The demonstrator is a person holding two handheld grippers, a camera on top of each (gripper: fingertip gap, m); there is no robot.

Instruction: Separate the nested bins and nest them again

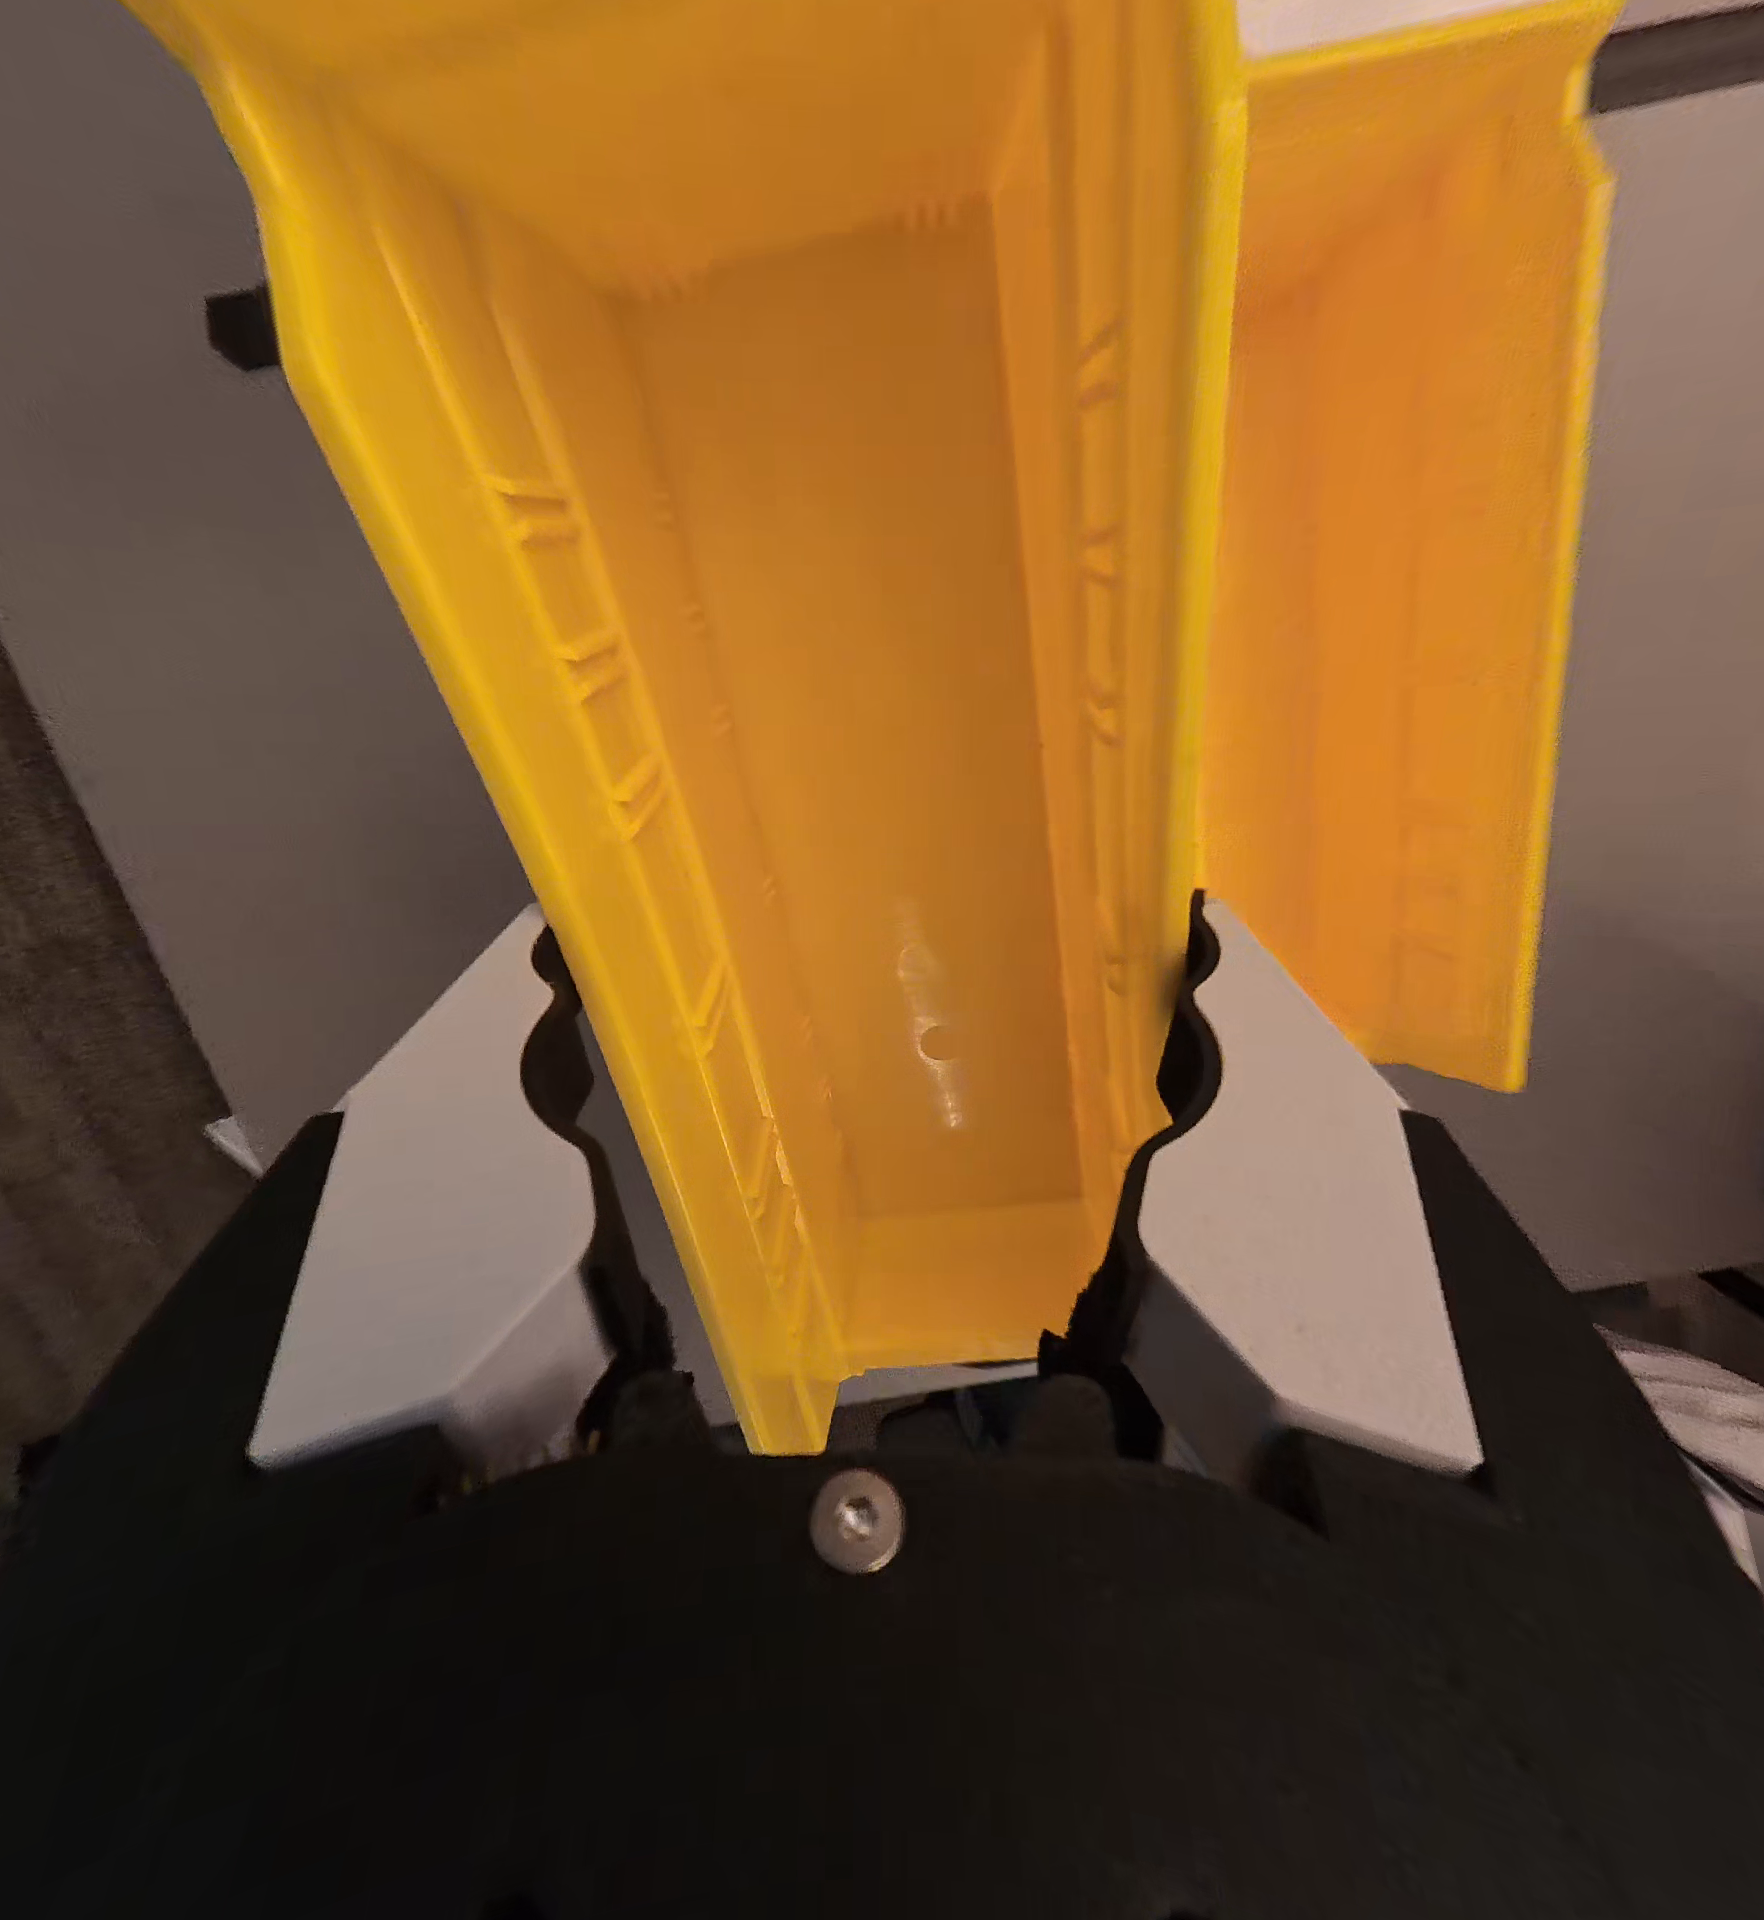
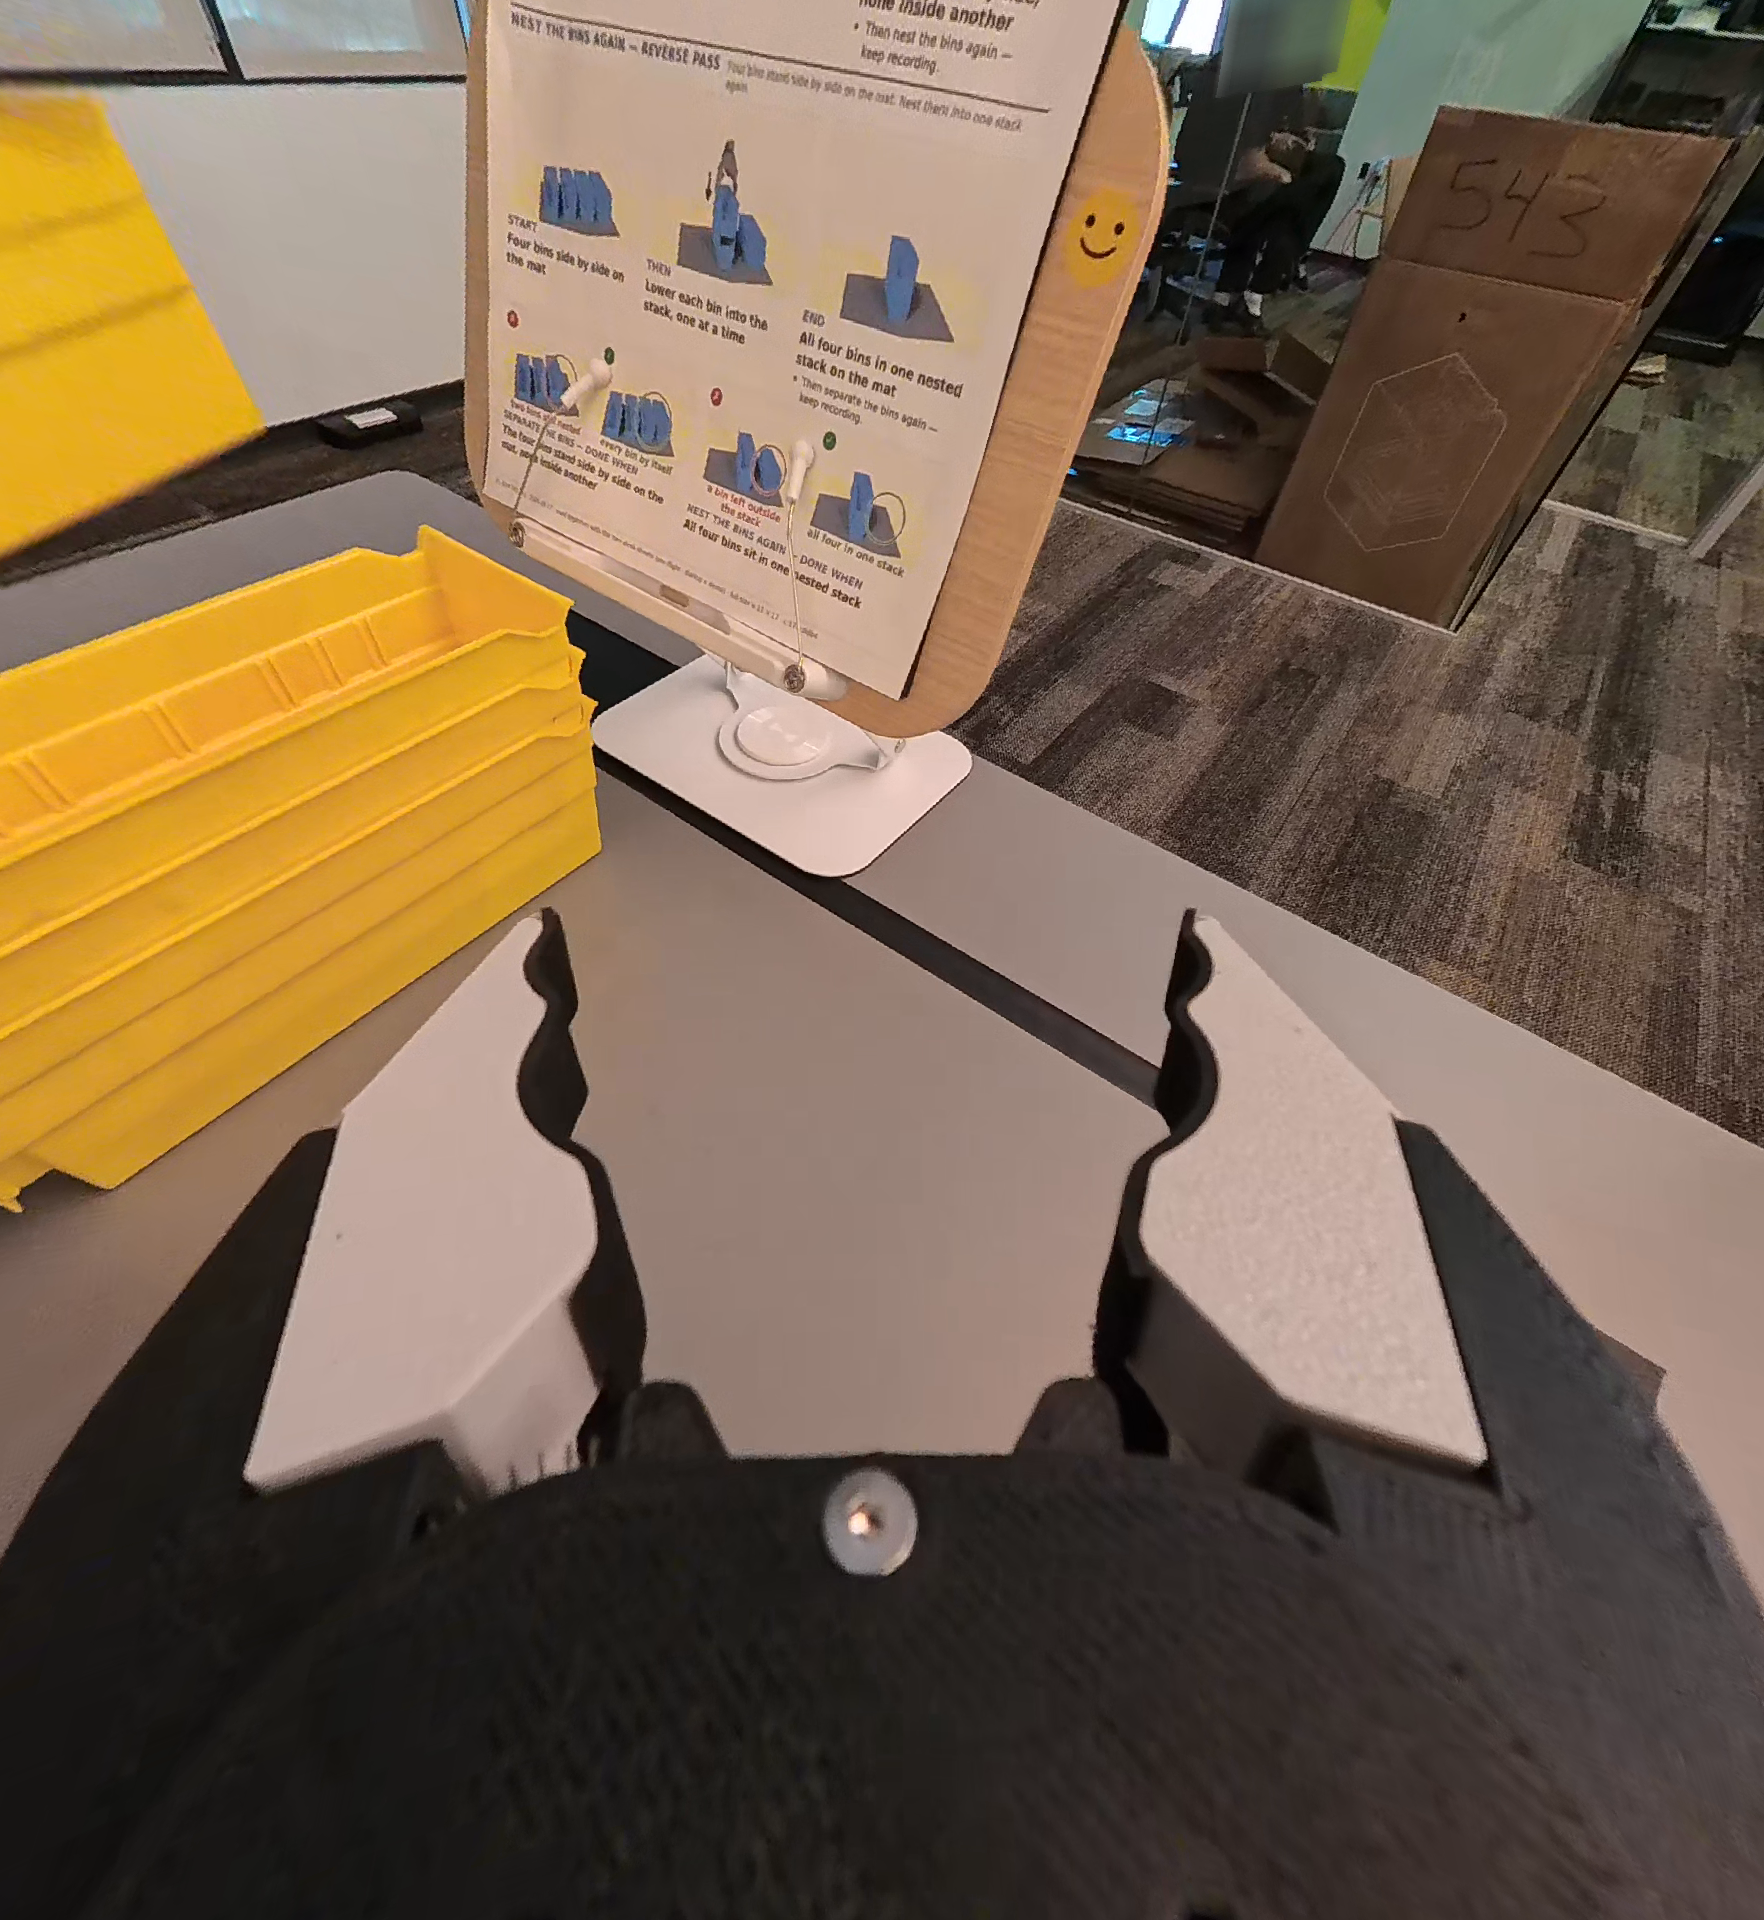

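The left tongs (image 1: 873, 1039) stand wide apart around a yellow bin (image 1: 836, 727), whose open inside faces the camera. Its right wall lies against the right pad (image 1: 1184, 1039), while the left wall sits close to the left pad (image 1: 556, 1039) — whether that pad presses on it I cannot tell, so the hold itself is unclear. A second yellow bin (image 1: 1397, 540) shows just beside the first on its right, and the grey tabletop (image 1: 130, 520) lies behind both. The right tongs (image 2: 867, 1039) hover wide open over the bare tabletop (image 2: 857, 1195), with nothing between the pads. To their left stands a nested stack of yellow bins (image 2: 234, 831) on the tabletop, and a blurred yellow bin (image 2: 47, 312) hangs in the upper left corner of that view. Beyond the stack, an instruction sheet on a wooden board (image 2: 784, 312) leans on a white stand (image 2: 795, 769) — carpeted floor (image 2: 1377, 727) stretches off to the right.
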